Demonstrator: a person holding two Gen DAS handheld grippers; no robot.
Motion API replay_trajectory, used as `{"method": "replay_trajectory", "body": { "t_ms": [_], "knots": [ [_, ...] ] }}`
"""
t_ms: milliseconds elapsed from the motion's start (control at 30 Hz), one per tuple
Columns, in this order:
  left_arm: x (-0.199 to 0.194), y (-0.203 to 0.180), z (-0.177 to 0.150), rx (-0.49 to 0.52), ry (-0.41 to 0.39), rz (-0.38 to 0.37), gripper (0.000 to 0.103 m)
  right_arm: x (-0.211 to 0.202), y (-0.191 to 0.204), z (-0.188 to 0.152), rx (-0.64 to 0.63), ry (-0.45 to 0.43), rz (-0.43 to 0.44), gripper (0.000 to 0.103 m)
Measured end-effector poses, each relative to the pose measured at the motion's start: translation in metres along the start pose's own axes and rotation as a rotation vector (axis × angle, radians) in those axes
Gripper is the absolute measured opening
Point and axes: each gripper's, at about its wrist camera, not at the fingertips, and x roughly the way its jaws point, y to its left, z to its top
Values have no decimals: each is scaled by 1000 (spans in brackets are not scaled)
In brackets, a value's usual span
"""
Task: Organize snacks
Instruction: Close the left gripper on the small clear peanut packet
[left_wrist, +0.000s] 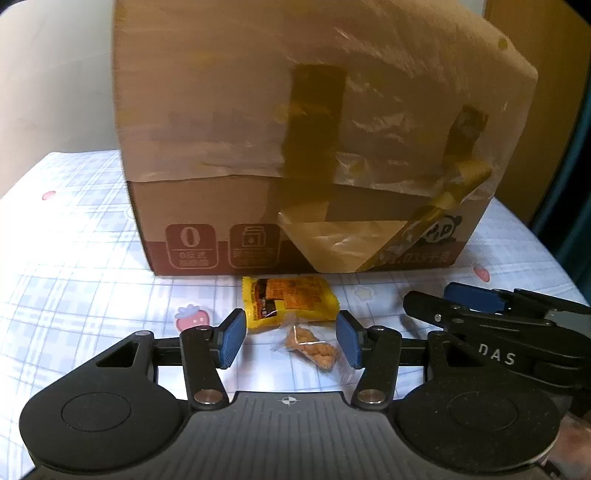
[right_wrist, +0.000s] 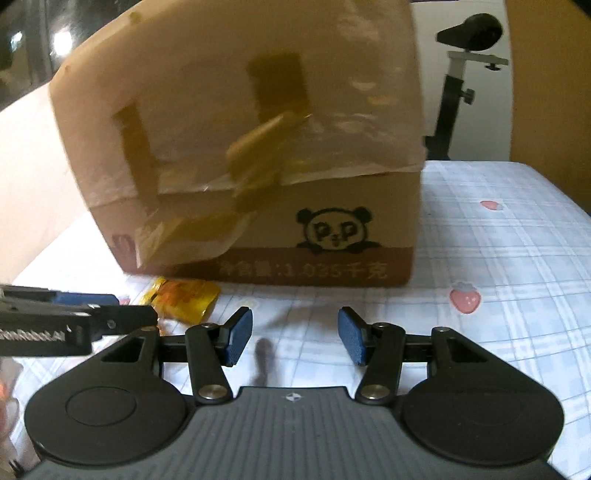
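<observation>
**While Box Waits, Snacks Lie Loose**

As the left gripper (left_wrist: 291, 339) hangs with jaws spread either side of a clear-wrapped pastry (left_wrist: 312, 349), untouched, a yellow packet (left_wrist: 290, 301) lies just beyond, before the taped cardboard box (left_wrist: 295, 147) on the checked cloth (left_wrist: 74, 258). The right gripper (right_wrist: 295, 338) gapes empty.

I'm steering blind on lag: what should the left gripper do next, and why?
Probably ease the left gripper down and close on the clear-wrapped snack. The snack lies on the checked cloth between the open jaws, untouched, with the yellow packet just beyond.
</observation>
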Motion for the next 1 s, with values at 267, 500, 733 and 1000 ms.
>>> {"method": "replay_trajectory", "body": {
  "t_ms": [267,500,733,1000],
  "knots": [
    [3,0,-10,16,30,31,57,-1,-1,-1,9,-13,23,55],
    [-3,9,-13,6,41,31,57,-1,0,-2,17,-21,30,55],
    [-10,13,-16,-23,56,29,57,-2,0,-2,29,-22,35,55],
    [-16,9,-19,24,32,-19,20,-1,0,-2,25,-18,40,55]
  ]
}}
